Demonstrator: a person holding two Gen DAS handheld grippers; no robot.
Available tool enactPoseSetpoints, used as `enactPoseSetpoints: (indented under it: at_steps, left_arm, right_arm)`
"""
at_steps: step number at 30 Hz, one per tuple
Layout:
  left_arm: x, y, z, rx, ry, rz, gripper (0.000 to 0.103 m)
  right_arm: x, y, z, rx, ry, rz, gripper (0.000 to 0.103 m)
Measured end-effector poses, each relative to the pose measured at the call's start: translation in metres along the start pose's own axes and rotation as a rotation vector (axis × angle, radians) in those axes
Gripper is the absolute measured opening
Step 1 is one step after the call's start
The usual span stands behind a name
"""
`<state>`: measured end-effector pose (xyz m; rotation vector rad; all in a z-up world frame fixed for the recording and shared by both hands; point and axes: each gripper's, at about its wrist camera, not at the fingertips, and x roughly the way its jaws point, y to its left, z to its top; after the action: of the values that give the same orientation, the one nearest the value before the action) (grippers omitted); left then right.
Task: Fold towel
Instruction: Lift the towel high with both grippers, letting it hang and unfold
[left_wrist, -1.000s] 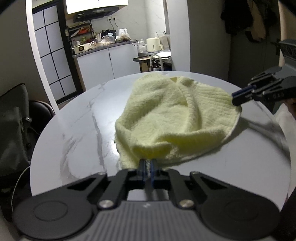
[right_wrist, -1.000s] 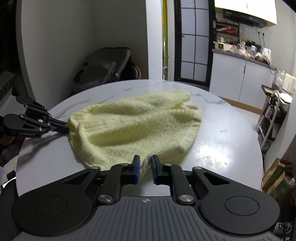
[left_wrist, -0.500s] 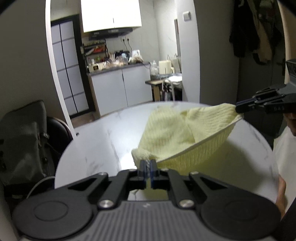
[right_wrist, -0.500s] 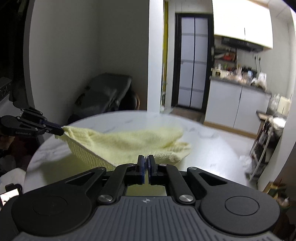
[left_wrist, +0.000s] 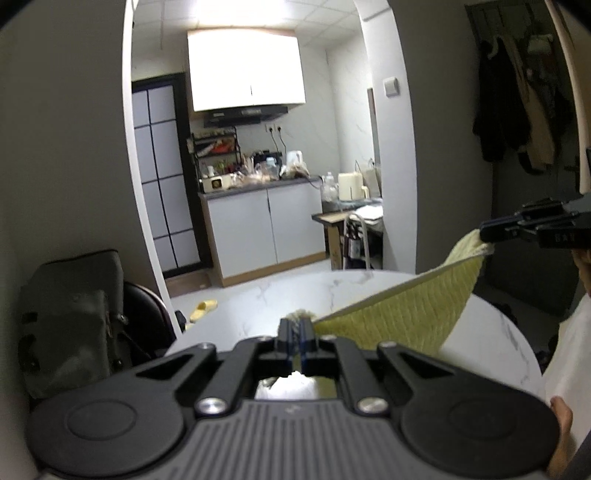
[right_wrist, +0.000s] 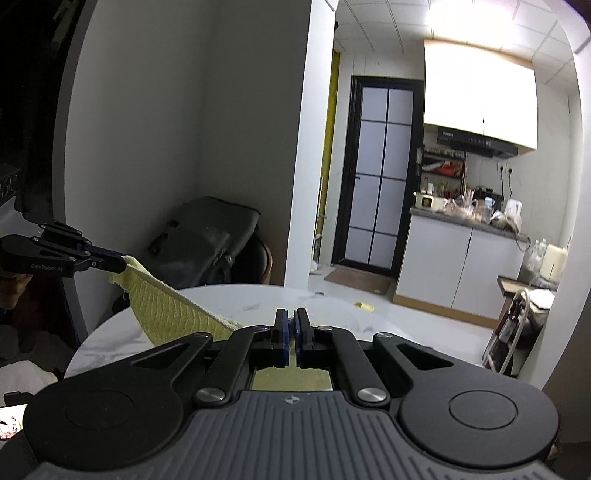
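Hanging above the white bench (left_wrist: 369, 291), the yellow towel (left_wrist: 399, 317) is stretching between both grippers. The left gripper (left_wrist: 295, 330) and right gripper (right_wrist: 291, 326) are each pinching a corner, fingers squeezed tight on the cloth.

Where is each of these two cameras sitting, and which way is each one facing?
Left wrist view: on the left gripper, facing the kitchen over the round table; its fingers pinch the yellow towel, and the right gripper shows at right.
Right wrist view: on the right gripper, facing the glass door; the left gripper shows at left.
Shared: towel, table, kitchen.
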<state>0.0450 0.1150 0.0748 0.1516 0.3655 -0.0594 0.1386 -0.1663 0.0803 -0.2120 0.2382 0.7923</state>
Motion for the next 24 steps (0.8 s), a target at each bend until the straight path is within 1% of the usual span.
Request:
enactPoseSetpoints:
  at_steps: [6, 14, 24]
  left_arm:
    - [-0.015, -0.003, 0.024, 0.015, -0.063, 0.023, 0.004]
    - [-0.036, -0.008, 0.045, 0.023, -0.128, 0.052, 0.004]
    - [-0.076, -0.023, 0.054, 0.038, -0.178, 0.079, 0.004]
  right_arm:
    - [-0.011, 0.001, 0.028, -0.025, -0.070, -0.023, 0.003]
    - [-0.026, 0.007, 0.049, -0.050, -0.123, -0.033, 0.003]
    - [-0.052, 0.018, 0.055, -0.043, -0.186, -0.036, 0.003]
